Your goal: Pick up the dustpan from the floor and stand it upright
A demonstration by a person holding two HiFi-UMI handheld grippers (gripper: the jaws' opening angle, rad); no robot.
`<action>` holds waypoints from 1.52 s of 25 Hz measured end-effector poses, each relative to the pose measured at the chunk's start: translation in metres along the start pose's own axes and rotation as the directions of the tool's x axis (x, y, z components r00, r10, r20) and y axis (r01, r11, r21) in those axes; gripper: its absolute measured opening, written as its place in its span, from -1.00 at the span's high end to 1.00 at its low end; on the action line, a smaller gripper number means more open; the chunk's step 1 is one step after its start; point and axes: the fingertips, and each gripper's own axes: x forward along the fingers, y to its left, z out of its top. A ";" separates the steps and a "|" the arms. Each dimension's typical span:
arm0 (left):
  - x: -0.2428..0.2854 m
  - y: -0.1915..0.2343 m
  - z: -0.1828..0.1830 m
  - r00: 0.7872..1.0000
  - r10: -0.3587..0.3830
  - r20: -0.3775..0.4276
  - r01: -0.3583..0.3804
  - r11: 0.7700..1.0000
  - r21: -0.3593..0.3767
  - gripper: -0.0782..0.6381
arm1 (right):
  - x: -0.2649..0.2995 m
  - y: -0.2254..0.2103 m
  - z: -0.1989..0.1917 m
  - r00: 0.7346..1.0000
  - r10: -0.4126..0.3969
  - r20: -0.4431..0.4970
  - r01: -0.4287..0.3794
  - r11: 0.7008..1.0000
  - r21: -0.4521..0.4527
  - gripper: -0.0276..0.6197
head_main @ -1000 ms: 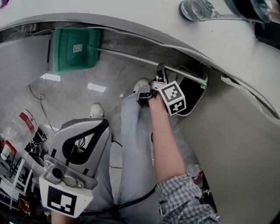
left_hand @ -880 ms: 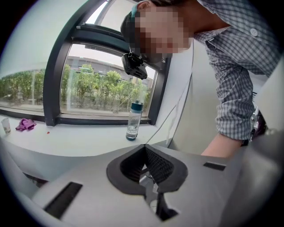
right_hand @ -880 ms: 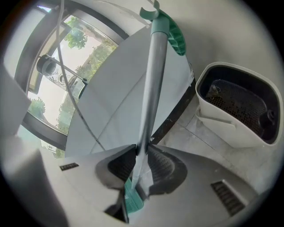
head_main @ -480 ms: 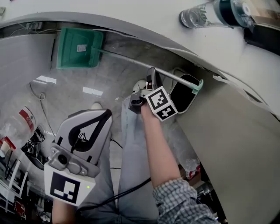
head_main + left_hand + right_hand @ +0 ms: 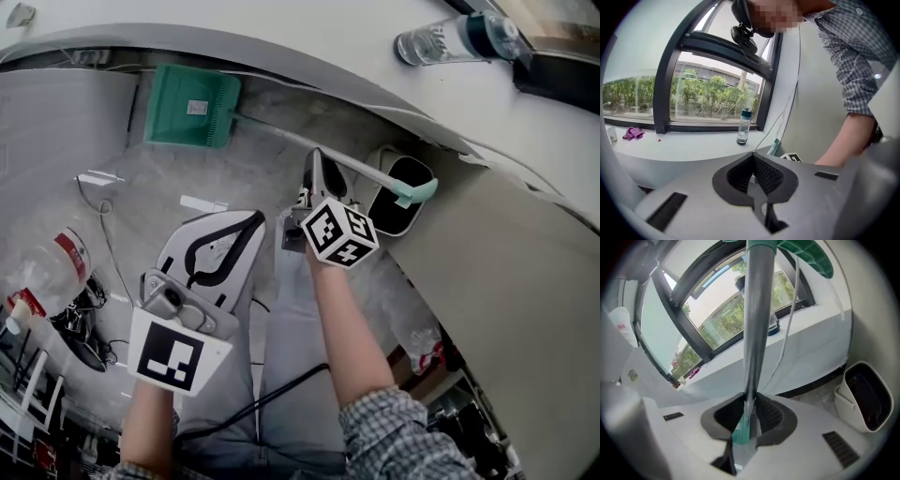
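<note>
Now right gripper (image 5: 314, 173) sits higher than a second ago and has rolled. Jaws closing tighter, pads clamped on grey pole (image 5: 272, 133) of dustpan (image 5: 192, 106). Grip end (image 5: 417, 192) raised, up beside white bin (image 5: 403, 202) at right.

Means lift started, upright stand not yet done. Pan edge probably still on floor (image 5: 169, 187) by far wall; contact unclear from head view.

Left gripper (image 5: 251, 221) shifted a bit, jaws together, empty, near side, apart from pole.

Dustpan look: green pan with white label, far left; long pole slants right to pale-green hooked grip end.
</note>
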 end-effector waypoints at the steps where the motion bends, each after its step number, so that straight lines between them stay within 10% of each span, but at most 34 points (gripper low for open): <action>1: -0.005 0.000 -0.002 1.000 -0.005 -0.007 0.005 1.000 0.006 0.77 | -0.002 0.007 -0.002 1.000 0.005 -0.002 -0.005 1.000 -0.019 0.66; 12: -0.049 0.008 -0.016 1.000 0.006 -0.015 -0.006 1.000 0.026 0.77 | -0.022 0.077 -0.001 0.998 0.058 -0.008 -0.058 0.960 -0.275 0.66; 24: -0.086 0.015 -0.022 0.998 0.063 -0.005 -0.063 0.998 -0.002 0.77 | -0.025 0.143 -0.022 0.984 0.136 -0.113 -0.177 0.780 -0.600 0.66; 38: -0.125 0.027 -0.032 0.993 0.117 0.015 -0.116 0.993 -0.032 0.77 | -0.010 0.222 -0.060 0.937 0.234 -0.260 -0.349 0.600 -0.720 0.65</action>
